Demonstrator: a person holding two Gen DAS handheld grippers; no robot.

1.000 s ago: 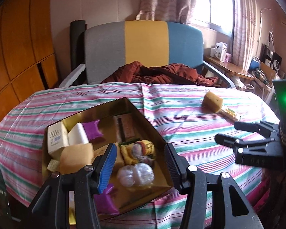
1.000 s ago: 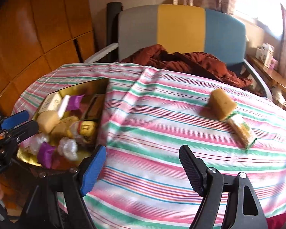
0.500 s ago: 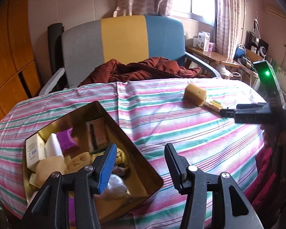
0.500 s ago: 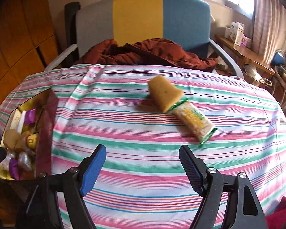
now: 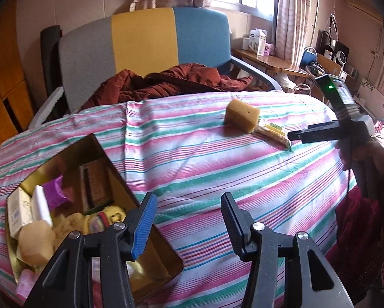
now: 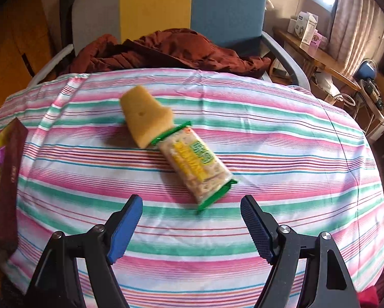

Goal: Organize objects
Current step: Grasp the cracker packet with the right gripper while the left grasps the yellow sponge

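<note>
Striped tablecloth (image 6: pixel 281 138) bearing a yellow sponge (image 6: pixel 145 115) that touches a green-ended cracker packet (image 6: pixel 197 169). The right gripper (image 6: pixel 192 224), jaws wide and empty, hovers just before the packet. The left gripper (image 5: pixel 189 220), moderately open and empty, hangs beside the gold box (image 5: pixel 115 174) of sundries.

Glossy metal tin (image 5: pixel 150 241), striped cloth tablecloth (image 6: pixel 281 133)
</note>
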